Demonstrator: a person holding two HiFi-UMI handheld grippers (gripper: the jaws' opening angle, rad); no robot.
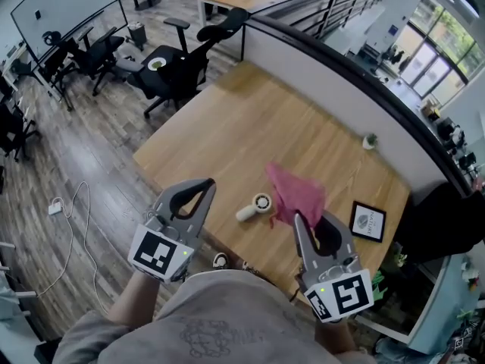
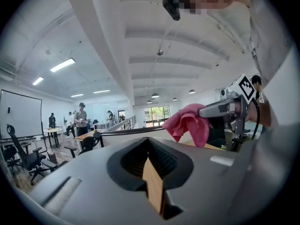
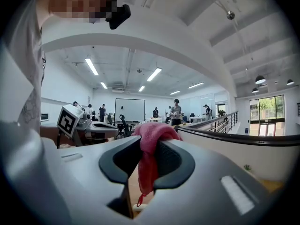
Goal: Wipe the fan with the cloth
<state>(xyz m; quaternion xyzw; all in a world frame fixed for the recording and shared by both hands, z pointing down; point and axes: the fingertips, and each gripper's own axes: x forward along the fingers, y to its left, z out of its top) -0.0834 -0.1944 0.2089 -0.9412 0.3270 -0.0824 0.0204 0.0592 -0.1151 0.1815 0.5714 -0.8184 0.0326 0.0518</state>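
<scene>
Wooden table (image 1: 227, 127) shows broad open wood, its far edge against a curved partition wall (image 1: 326, 67) and its near edge under both grippers. A small white fan (image 1: 258, 205) lies near that front edge. The right gripper (image 1: 300, 220) grasps the pink cloth (image 1: 294, 192), which hangs just beside the fan. The left gripper (image 1: 206, 186) is clenched on nothing. A framed picture (image 1: 368, 221) sits at the right, and office chairs (image 1: 178, 70) stand past the far-left corner.

Lighting: bright, even; daylight through windows (image 1: 436, 48), ceiling strips (image 3: 91, 66) lit. Shadows: faint, soft on counter (image 1: 250, 127). Distortion: strong fisheye, black corners in the 2 gripper views. Focus: nearest foreground soft.
</scene>
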